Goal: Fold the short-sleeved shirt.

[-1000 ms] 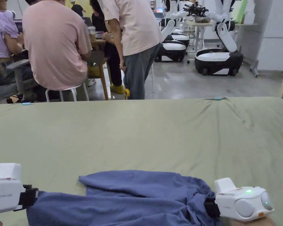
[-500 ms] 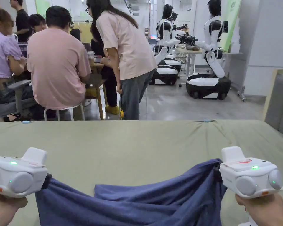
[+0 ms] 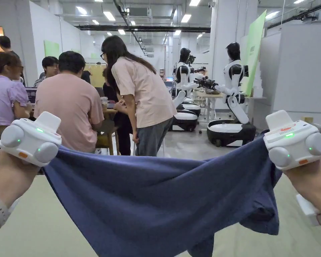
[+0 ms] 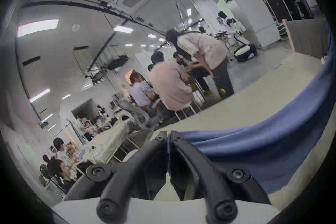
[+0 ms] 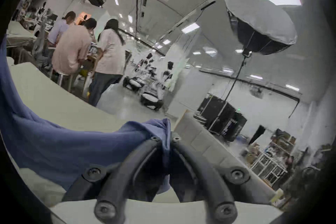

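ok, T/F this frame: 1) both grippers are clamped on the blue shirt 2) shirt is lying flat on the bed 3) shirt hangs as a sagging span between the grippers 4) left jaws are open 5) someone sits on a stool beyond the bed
1) True. The left gripper and the right gripper each have both jaws pressed on the blue shirt.
2) False. It is held up in the air above the green bed sheet.
3) True. Its top edge dips between the two grippers.
4) False. They are closed on a shirt edge.
5) True. A person in a pink shirt sits on a stool.
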Tool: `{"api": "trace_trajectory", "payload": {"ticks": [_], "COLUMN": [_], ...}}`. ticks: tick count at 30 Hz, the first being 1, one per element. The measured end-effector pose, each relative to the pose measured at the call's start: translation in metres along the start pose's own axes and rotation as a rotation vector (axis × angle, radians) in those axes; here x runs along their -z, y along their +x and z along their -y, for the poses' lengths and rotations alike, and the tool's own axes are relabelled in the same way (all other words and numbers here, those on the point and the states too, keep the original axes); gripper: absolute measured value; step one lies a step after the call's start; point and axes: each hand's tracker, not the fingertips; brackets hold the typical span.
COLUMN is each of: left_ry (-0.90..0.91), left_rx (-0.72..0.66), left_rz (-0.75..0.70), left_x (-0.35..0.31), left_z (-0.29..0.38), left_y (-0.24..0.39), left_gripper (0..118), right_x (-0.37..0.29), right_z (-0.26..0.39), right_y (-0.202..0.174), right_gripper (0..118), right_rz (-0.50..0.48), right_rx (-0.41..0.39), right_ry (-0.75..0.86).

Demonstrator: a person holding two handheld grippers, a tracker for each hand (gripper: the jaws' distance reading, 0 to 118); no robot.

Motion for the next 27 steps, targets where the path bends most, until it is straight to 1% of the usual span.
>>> {"api": "trace_trajectory", "payload": {"ticks": [3, 5, 6, 9, 11, 14, 15, 18, 19, 21, 24, 25, 27], "left_ry": [0.035, 0.047, 0.047, 0.065, 0.075, 0.060, 0.050, 0.007, -0.024, -0.083, -0.106, -0.114, -0.139], "left_rx": [-0.051, -0.062, -0.069, -0.095, -0.130, -0.129, -0.128, -0.155, -0.194, -0.208, -0.217, -0.216, -0.223], "left_rz": [-0.049, -0.075, -0.078, -0.100, -0.084, -0.079, -0.072, -0.040, -0.022, 0.015, 0.022, 0.022, 0.050], "left_x": [0.010, 0.024, 0.030, 0.045, 0.051, 0.065, 0.072, 0.087, 0.091, 0.098, 0.098, 0.096, 0.090], "left_z": [-0.023, -0.036, -0.043, -0.057, -0.061, -0.053, -0.044, -0.010, 0.005, 0.031, 0.060, 0.065, 0.078], "left_y": [-0.018, -0.026, -0.031, -0.040, -0.042, -0.032, -0.026, -0.002, 0.008, 0.026, 0.043, 0.044, 0.042], "left_gripper": [0, 0, 0, 0, 0, 0, 0, 0, 0, 0, 0, 0, 0], "right_x": [0.012, 0.022, 0.014, 0.022, 0.023, 0.034, 0.039, 0.059, 0.063, 0.070, 0.074, 0.071, 0.062], "right_z": [-0.016, -0.028, -0.032, -0.046, -0.047, -0.038, -0.030, 0.007, 0.019, 0.046, 0.080, 0.088, 0.101], "right_y": [0.021, 0.025, 0.032, 0.036, 0.039, 0.029, 0.021, -0.006, -0.013, -0.028, -0.044, -0.047, -0.050], "right_gripper": [4, 4, 4, 4, 4, 4, 4, 4, 4, 4, 4, 4, 4], "right_rz": [0.025, 0.051, 0.063, 0.070, 0.069, 0.045, 0.044, 0.044, 0.036, 0.008, -0.005, -0.006, -0.027], "right_rx": [0.017, 0.006, 0.006, 0.013, 0.052, 0.075, 0.062, 0.046, 0.055, 0.057, 0.029, -0.008, -0.027], "right_ry": [0.013, 0.031, 0.045, 0.070, 0.084, 0.066, 0.058, 0.032, 0.011, -0.044, -0.045, -0.035, -0.044]}}
